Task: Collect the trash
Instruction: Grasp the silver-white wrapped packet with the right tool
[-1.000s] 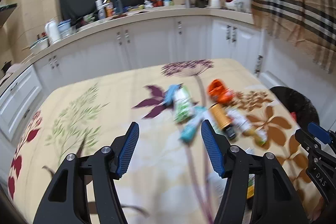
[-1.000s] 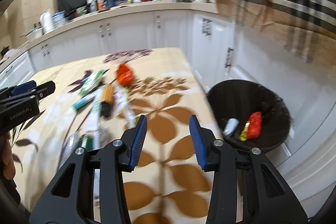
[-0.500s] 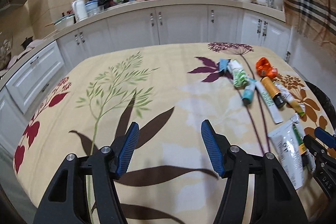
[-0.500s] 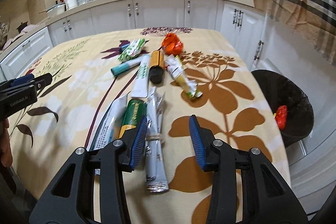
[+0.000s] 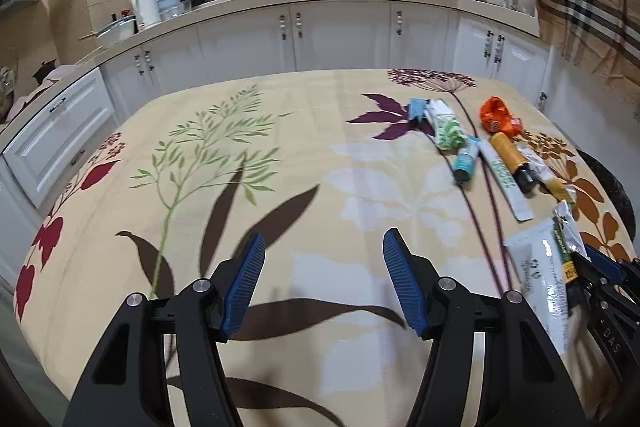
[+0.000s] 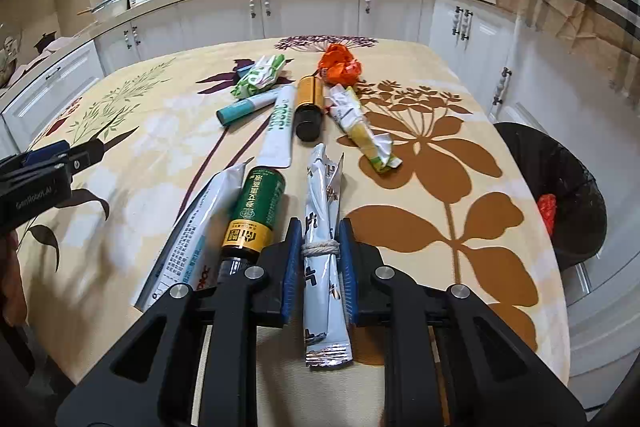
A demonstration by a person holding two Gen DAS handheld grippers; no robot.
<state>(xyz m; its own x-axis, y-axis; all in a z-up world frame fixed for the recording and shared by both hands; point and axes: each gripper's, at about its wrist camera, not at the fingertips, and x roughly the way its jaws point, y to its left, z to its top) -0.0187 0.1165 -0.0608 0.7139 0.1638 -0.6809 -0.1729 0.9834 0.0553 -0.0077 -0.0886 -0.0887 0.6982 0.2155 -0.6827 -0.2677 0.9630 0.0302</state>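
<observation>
Right tool (image 6: pixel 320 247) pinching tied sachet (image 6: pixel 323 247); left tool (image 5: pixel 324 281) spread, holding nothing.
Black bin (image 6: pixel 576 195) beside counter (image 6: pixel 460 131) holds a red wrapper (image 6: pixel 547 207).

The trash bin (image 6: pixel 576 195) is half hidden behind the table edge (image 6: pixel 532 195) (contents mostly unseen).

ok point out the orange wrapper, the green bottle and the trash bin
orange wrapper (image 6: pixel 339 65), right wrist view, middle of the crumpled plastic
green bottle (image 6: pixel 260 203), right wrist view, its green label
trash bin (image 6: pixel 576 187), right wrist view, dark inner wall
</observation>
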